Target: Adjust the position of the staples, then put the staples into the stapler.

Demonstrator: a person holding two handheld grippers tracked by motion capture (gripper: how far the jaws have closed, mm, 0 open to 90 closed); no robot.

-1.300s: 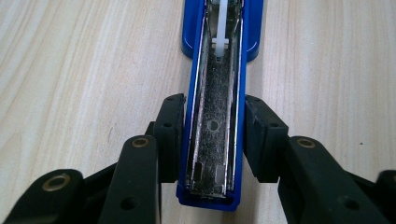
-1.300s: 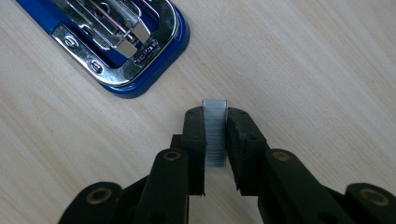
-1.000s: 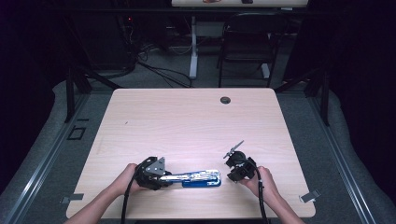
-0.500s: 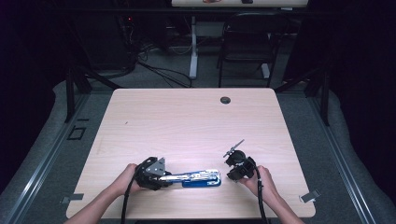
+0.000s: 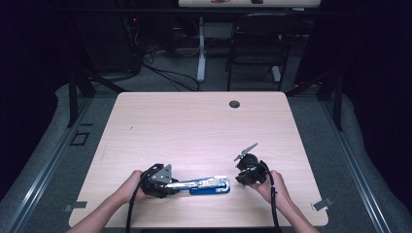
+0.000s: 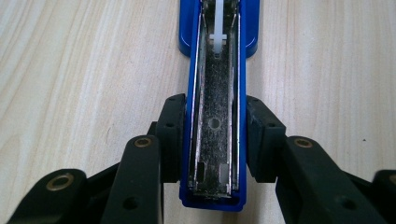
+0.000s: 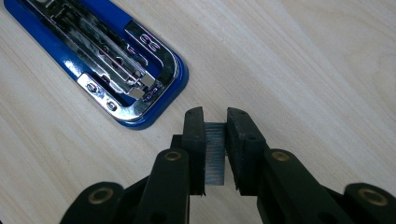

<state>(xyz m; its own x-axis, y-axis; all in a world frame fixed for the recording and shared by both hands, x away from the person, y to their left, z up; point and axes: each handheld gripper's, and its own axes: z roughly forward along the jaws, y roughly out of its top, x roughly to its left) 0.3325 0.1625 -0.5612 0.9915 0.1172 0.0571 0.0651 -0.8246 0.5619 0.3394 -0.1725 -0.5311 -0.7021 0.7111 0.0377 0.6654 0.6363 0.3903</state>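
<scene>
My left gripper [image 6: 212,140] is clamped on the sides of the stapler [image 6: 215,93], one pad against each blue flank near its rear end. The stapler lies flat on the table [image 5: 194,126] near my edge, between my two hands, and it is opened out full length: a blue plastic base with a bright metal channel along its middle, scuffed and dull inside, with a small white plastic pusher showing toward the far end. In the right gripper view the other end of the stapler [image 7: 107,70] shows a rounded blue tip, a chromed plate with curved rim and small rivets, resting on the wood. My right gripper [image 7: 215,140] sits just beside that tip, not touching it, with its jaws pinched on a short grey strip of staples [image 7: 215,154] that stands upright between the pads. From above, the right gripper [image 5: 250,172] is a little apart from the stapler's blue end.
</scene>
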